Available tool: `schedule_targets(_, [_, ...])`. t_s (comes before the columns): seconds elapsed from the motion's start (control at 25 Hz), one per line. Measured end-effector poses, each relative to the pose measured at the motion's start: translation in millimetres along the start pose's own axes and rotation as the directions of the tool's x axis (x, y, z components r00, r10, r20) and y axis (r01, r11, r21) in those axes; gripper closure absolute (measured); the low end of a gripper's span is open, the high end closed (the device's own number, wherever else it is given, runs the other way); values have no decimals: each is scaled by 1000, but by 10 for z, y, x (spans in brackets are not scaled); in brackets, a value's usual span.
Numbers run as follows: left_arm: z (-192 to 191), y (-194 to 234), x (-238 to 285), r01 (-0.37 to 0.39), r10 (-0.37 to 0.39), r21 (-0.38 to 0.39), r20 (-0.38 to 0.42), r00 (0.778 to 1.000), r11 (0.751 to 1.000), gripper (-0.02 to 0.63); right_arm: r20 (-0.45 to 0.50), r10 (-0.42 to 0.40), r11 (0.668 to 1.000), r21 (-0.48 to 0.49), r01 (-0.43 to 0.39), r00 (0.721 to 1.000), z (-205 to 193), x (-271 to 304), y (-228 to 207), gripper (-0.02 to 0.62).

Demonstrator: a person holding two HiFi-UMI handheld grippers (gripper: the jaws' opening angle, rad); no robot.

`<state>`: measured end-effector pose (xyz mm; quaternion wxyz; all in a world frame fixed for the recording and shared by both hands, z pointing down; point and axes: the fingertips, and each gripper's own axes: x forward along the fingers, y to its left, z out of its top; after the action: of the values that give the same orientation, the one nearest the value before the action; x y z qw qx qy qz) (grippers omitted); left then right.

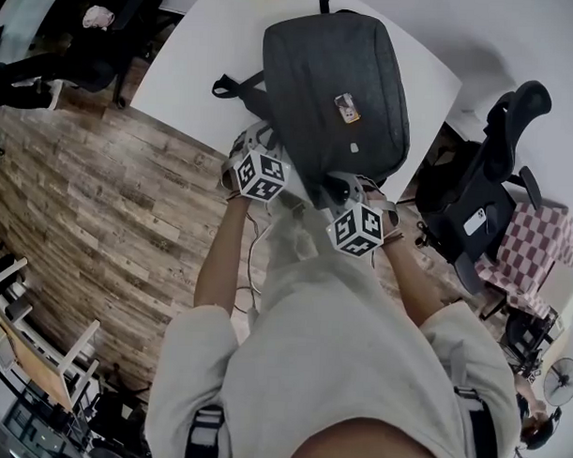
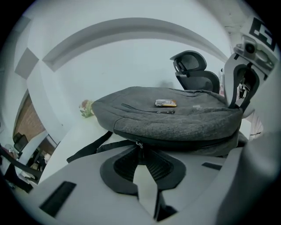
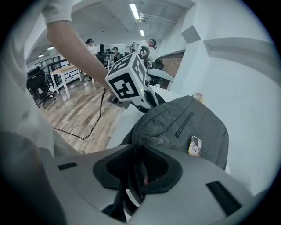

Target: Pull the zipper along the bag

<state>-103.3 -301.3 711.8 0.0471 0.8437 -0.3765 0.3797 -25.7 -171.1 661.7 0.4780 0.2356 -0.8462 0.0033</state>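
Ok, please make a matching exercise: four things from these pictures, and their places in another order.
1 dark grey fabric backpack
2 small yellow rectangular label
3 black swivel office chair
4 left gripper

A closed on the small metal zipper pull
B on the white table
C on the backpack's top face
D beside the table

Pairs: 1-B, 2-C, 3-D, 4-A

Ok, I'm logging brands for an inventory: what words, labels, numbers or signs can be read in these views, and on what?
No text can be read in any view.
Patch on the backpack: print too small and blurred to read.
Left marker cube on the left hand-held gripper, right marker cube on the right hand-held gripper: black-and-white square patterns, no letters or numbers.
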Motion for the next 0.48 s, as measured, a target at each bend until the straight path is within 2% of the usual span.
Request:
schedule_targets(0.08, [4, 8, -21, -11, 11, -25, 11, 1000, 1000, 568, 0, 0, 1000, -4, 0, 1000, -2, -3, 5, 512])
schedule_targets(0.16, [11, 23, -36, -10, 10, -39, 16, 1000, 999, 572, 0, 2, 1000, -5, -2, 1000, -9, -1, 9, 512])
schedule_targets(0.36, [1, 23, -112, 14, -13, 52, -11, 1000, 999, 574, -4, 3, 1000, -4, -3, 1000, 12, 1, 14, 514])
schedule_targets(0.48, [-17, 3, -144, 20, -18, 63, -29, 999, 998, 575, -6, 6, 1000, -4, -6, 1000, 0, 2, 11, 514])
